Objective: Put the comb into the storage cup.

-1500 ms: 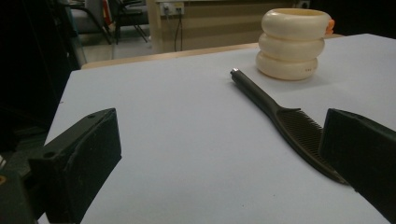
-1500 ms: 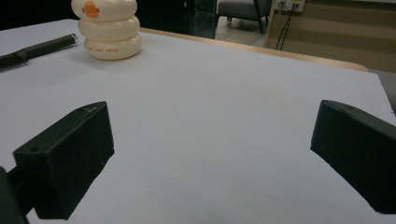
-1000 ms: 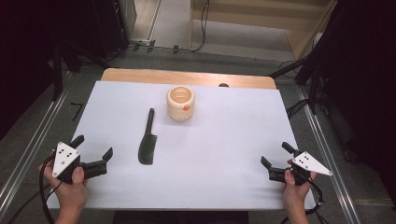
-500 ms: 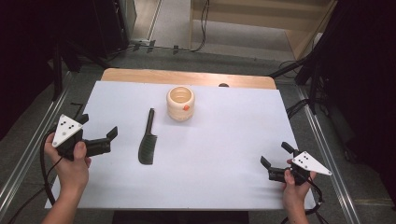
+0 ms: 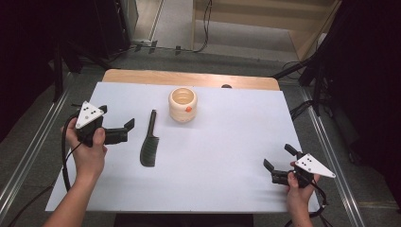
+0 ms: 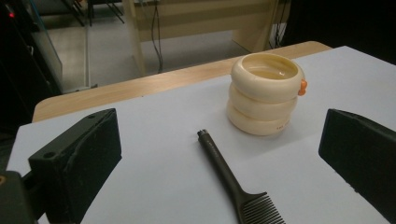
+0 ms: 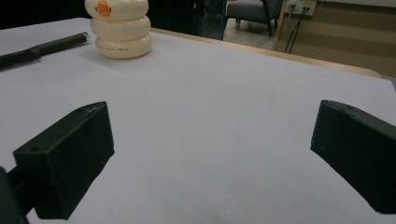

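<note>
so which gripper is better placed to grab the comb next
Left, probably. The left gripper hovers open just beside the comb, facing its handle. The right gripper sits open at the table's far near corner.

The high view looks down and forward over the worktop (image 5: pixel 213 161). Both gripper views sit low, close to its surface. All three share the black comb (image 5: pixel 149 142) and the cream ribbed pot (image 5: pixel 182 104).

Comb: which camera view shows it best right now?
The high view: the whole comb lies flat, handle toward the cup. The left gripper view crops its teeth at the bottom edge; the right gripper view catches just the handle.
</note>
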`<act>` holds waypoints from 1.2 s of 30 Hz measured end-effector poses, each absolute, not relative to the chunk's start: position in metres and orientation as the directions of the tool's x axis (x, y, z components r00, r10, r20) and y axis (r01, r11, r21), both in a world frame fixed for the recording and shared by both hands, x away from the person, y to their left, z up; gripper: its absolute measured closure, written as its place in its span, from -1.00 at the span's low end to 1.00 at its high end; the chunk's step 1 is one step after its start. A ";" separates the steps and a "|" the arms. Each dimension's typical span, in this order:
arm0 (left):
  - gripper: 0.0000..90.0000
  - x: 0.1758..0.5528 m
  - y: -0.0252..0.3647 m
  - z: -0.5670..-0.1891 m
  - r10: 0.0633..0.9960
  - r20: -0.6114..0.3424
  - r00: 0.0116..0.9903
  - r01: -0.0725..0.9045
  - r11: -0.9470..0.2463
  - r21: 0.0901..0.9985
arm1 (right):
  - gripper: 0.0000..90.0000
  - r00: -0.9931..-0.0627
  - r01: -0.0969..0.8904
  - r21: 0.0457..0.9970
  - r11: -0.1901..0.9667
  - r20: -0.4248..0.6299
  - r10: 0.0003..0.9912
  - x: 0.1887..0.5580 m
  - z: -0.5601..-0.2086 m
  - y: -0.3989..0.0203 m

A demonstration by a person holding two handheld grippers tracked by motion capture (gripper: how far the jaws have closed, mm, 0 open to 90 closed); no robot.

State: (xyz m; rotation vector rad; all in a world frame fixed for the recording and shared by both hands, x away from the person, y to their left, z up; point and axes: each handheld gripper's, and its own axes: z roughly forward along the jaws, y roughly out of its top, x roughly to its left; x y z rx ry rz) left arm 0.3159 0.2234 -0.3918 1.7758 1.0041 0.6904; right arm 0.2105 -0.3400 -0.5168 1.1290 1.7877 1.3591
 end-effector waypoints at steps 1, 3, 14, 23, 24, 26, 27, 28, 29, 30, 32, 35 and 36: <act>-1.00 0.320 0.220 -0.391 0.860 0.023 0.510 0.331 -0.221 0.917 | -1.00 -0.445 0.261 0.959 0.107 0.021 0.895 0.211 -0.517 -0.340; -1.00 0.321 0.219 -0.391 0.859 0.024 0.511 0.333 -0.224 0.916 | -1.00 -0.444 0.262 0.959 0.107 0.021 0.896 0.211 -0.517 -0.340; -0.98 0.343 0.207 -0.395 0.848 -0.002 0.530 0.384 -0.237 0.892 | -1.00 -0.446 0.264 0.958 0.109 0.021 0.895 0.211 -0.517 -0.340; -0.64 0.360 0.196 -0.402 0.827 -0.024 0.561 0.445 -0.277 0.851 | -1.00 -0.448 0.265 0.958 0.110 0.021 0.894 0.211 -0.517 -0.340; -0.64 0.362 0.194 -0.403 0.828 -0.011 0.560 0.446 -0.290 0.847 | -1.00 -0.448 0.265 0.958 0.110 0.021 0.894 0.211 -0.517 -0.340; -0.34 0.366 0.189 -0.406 0.826 0.007 0.564 0.447 -0.313 0.838 | -1.00 -0.448 0.267 0.957 0.112 0.021 0.894 0.212 -0.517 -0.340; -0.23 0.366 0.189 -0.406 0.826 0.007 0.564 0.447 -0.313 0.838 | -1.00 -0.448 0.267 0.957 0.112 0.021 0.894 0.212 -0.517 -0.340; -0.10 0.368 0.188 -0.407 0.821 0.005 0.572 0.449 -0.319 0.835 | -1.00 -0.448 0.267 0.957 0.112 0.021 0.894 0.212 -0.517 -0.340; -0.10 0.370 0.186 -0.408 0.820 0.016 0.571 0.451 -0.330 0.830 | -1.00 -0.448 0.267 0.957 0.112 0.021 0.894 0.212 -0.517 -0.340; 0.08 0.373 0.182 -0.409 0.816 0.036 0.576 0.451 -0.354 0.819 | -1.00 -0.449 0.267 0.957 0.112 0.021 0.893 0.212 -0.517 -0.340; 0.29 0.377 0.179 -0.412 0.808 0.047 0.588 0.450 -0.375 0.811 | -1.00 -0.449 0.268 0.957 0.112 0.021 0.893 0.212 -0.517 -0.339; 0.59 0.384 0.173 -0.415 0.788 0.055 0.613 0.463 -0.415 0.783 | -1.00 -0.450 0.268 0.957 0.112 0.022 0.893 0.212 -0.517 -0.339; 0.66 0.387 0.171 -0.417 0.785 0.057 0.617 0.468 -0.424 0.775 | -1.00 -0.451 0.268 0.957 0.113 0.021 0.892 0.212 -0.517 -0.339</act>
